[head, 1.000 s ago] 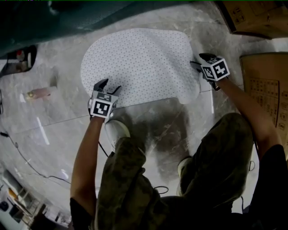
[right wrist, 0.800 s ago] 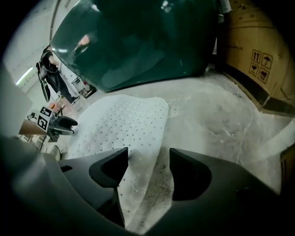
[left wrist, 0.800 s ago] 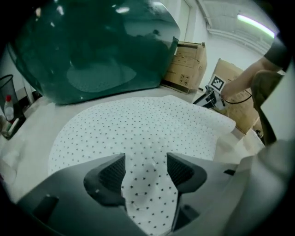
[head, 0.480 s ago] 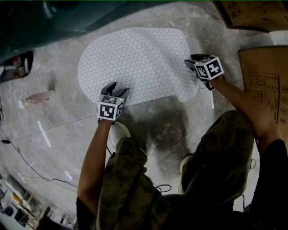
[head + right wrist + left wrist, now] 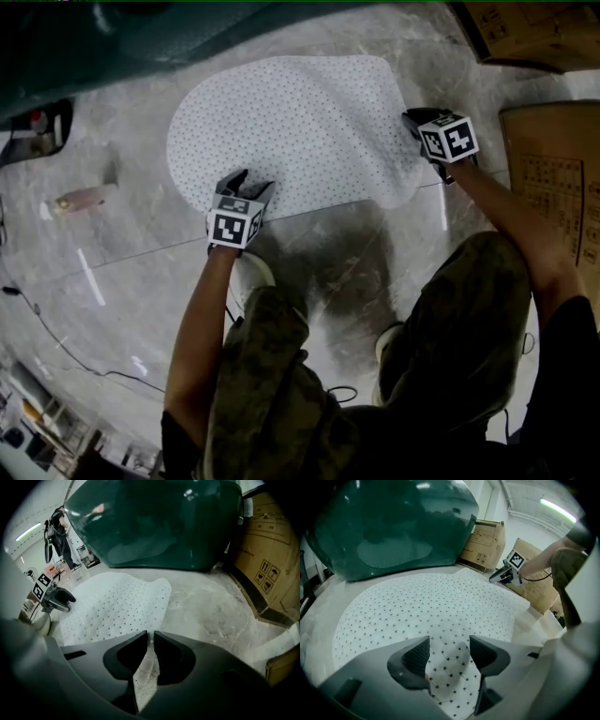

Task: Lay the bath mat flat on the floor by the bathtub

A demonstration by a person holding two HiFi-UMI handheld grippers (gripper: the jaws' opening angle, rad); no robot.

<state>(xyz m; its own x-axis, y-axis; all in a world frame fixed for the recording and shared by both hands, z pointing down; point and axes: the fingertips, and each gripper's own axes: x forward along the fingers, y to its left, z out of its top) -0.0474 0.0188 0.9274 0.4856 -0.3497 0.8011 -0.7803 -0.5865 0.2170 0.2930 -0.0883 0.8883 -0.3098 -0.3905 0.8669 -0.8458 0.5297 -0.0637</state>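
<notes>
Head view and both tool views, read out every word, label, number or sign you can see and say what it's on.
No word or number is legible anywhere.
Cardboard box by the bathtub: two black handling symbols, no readable words.
Second cardboard box: printed grid, too blurred to read.
Left tool, right tool: black-and-white square markers, no letters.
Bath mat: dots only.

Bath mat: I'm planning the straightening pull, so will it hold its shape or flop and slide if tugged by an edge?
Probably floppy: the bath mat shows a soft ridge across its right half. Likely light, since it looks thin at its edges. It may slide easily on the glossy floor.
</notes>
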